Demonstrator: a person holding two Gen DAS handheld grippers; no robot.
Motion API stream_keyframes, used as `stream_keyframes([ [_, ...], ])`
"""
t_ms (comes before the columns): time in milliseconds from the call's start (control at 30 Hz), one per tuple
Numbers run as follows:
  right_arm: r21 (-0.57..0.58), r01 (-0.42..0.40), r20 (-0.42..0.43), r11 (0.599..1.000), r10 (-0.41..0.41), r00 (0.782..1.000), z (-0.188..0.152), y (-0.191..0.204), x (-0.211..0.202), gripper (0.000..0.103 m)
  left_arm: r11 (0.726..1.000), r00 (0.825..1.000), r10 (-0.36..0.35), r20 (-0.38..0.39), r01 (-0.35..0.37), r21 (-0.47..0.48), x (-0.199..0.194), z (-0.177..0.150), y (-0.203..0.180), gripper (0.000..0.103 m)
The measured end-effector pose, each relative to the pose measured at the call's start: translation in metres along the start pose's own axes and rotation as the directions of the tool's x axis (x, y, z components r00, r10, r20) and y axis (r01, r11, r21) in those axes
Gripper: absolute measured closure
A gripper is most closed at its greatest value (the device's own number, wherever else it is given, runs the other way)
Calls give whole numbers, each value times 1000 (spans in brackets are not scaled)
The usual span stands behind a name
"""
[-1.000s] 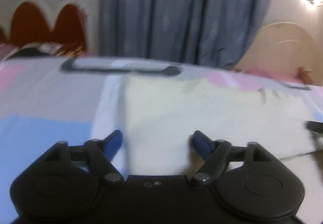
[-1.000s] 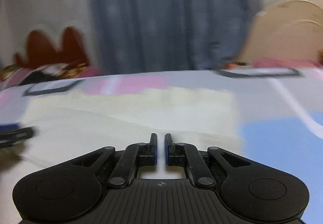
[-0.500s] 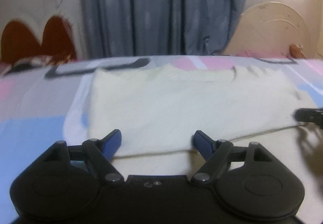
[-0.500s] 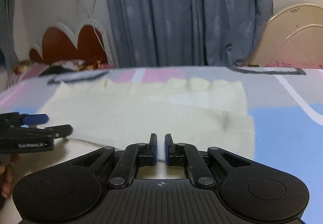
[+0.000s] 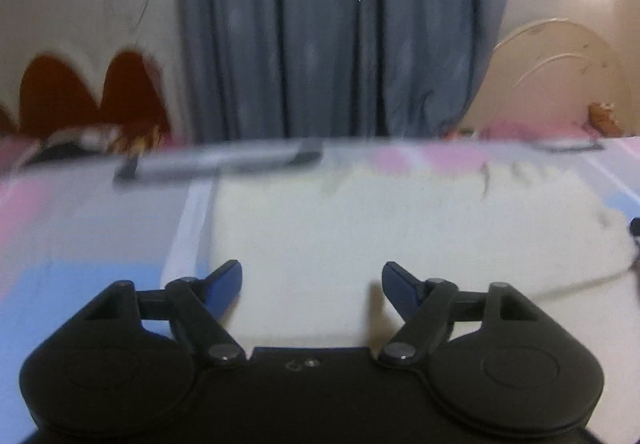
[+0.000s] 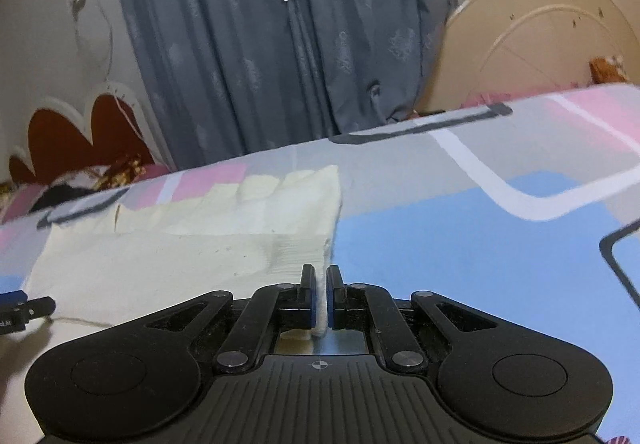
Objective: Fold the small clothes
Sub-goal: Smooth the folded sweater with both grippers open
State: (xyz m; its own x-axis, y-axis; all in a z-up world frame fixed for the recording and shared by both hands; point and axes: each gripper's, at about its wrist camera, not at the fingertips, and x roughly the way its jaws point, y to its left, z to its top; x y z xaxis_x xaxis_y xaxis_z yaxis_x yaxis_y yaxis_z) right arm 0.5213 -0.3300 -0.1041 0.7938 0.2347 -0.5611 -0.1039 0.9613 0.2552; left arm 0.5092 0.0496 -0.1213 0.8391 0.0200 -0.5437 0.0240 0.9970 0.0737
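A cream-coloured small garment [image 5: 360,228] lies spread flat on the patterned bed sheet [image 5: 80,244]. My left gripper [image 5: 312,284] is open and empty, low over the garment's near left part. In the right wrist view the same garment [image 6: 180,244] lies to the left, with its right edge in front of me. My right gripper [image 6: 319,292] is shut on the garment's near right corner; cream cloth shows between the pads. The left gripper's tip [image 6: 24,310] shows at the left edge of that view.
The bed sheet [image 6: 460,244] has pink, blue, grey and white blocks. Grey-blue curtains [image 6: 280,43] hang behind the bed. A red scalloped headboard [image 6: 72,139] stands at the back left, a cream round headboard [image 6: 540,51] at the back right.
My right gripper has moved right to the garment's right corner and now has cloth between its pads. My left gripper has shifted slightly over the garment and stays open.
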Motion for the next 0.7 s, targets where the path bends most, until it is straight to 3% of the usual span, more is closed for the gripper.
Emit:
stream_keyframes([
  [133, 15, -13, 13, 1000, 12, 1000, 10, -5, 10, 98, 999, 999, -40, -16, 39, -24, 36, 29, -1, 23],
  [233, -9, -50, -21, 999, 50, 999, 19, 1, 32, 98, 1000, 997, 26, -68, -25, 10, 74, 35, 4, 21],
  [300, -12, -54, -36, 998, 53, 998, 22, 2, 43, 98, 993, 986, 117, -117, -117, 8, 96, 26, 19, 2],
  [333, -13, -52, -36, 999, 52, 998, 24, 2, 45, 98, 991, 986, 115, -124, -123, -59, 97, 25, 30, 1],
  [367, -13, -54, -31, 998, 54, 998, 25, 1, 45, 98, 982, 984, 112, -138, -131, -136, 96, 25, 42, 2],
  [433, -15, -44, -10, 999, 44, 999, 25, -1, 38, 98, 978, 982, 133, -131, -152, -146, 89, 22, 49, 4],
  [533, 7, -40, 15, 999, 39, 999, 23, -5, 25, 98, 979, 986, 135, -96, -147, -139, 61, 17, 43, 22],
  [633, -1, -71, 36, 997, 71, 997, 19, -3, 9, 98, 990, 995, 94, 12, -92, -110, 12, 5, 17, 11],
  [700, -19, -119, 21, 993, 119, 993, 11, 4, 4, 98, 997, 999, 28, 29, -26, -78, -1, -6, -3, 5],
])
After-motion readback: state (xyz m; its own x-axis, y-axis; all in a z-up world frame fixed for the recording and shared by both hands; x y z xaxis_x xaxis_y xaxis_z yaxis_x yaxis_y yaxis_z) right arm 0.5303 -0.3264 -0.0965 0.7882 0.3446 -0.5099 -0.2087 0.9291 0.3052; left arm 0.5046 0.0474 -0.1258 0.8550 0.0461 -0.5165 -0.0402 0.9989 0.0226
